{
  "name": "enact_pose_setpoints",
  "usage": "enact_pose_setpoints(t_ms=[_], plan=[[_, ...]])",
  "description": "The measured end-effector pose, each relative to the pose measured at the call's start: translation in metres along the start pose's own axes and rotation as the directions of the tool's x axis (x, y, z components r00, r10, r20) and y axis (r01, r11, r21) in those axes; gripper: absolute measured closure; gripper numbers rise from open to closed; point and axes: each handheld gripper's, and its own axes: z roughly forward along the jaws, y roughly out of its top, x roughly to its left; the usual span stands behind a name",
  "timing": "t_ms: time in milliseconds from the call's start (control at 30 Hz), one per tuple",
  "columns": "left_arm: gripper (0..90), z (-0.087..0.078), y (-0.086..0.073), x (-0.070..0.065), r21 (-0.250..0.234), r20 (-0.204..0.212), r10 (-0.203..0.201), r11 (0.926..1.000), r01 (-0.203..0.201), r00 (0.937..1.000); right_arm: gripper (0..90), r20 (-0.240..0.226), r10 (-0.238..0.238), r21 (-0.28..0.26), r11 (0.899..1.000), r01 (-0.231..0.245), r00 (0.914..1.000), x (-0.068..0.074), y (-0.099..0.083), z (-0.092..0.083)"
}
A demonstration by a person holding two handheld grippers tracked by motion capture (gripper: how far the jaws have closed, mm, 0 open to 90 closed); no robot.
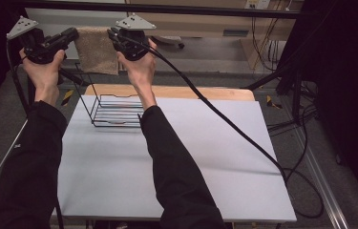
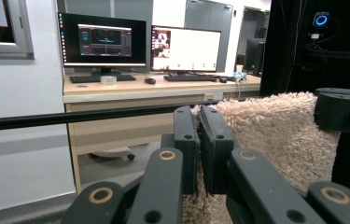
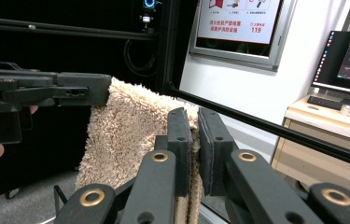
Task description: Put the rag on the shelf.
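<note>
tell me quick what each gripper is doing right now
Left gripper: closed on one top corner of the beige towel.
Right gripper: closed on the towel's other top corner.

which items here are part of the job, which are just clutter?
In the job:
- beige towel, held up by its top corners
- left claw, shut on one corner
- right claw, shut on the other corner
- black wire rack on the table, under the towel

Just lying about:
- monitors, keyboards and tape roll on the far desk
- wall poster
</note>
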Motion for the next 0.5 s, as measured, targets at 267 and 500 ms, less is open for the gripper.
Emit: enact_pose_setpoints(t_ms=[267, 500], plan=[[85.9, 0.002, -0.005, 0.001, 0.015, -0.006, 0.016, 0.9998, -0.016, 0.9999, 84.2, 0.003, -0.01, 0.01, 1.0, 0.01, 0.9999, -0.002, -0.004, 0.003], [86.0, -0.005, -0.021, 0.002, 0.027, 0.02, 0.022, 0.9994, -0.022, 0.9996, 84.1, -0.015, -0.013, 0.036, 0.999, 0.014, 0.9998, 0.001, -0.013, 0.002]])
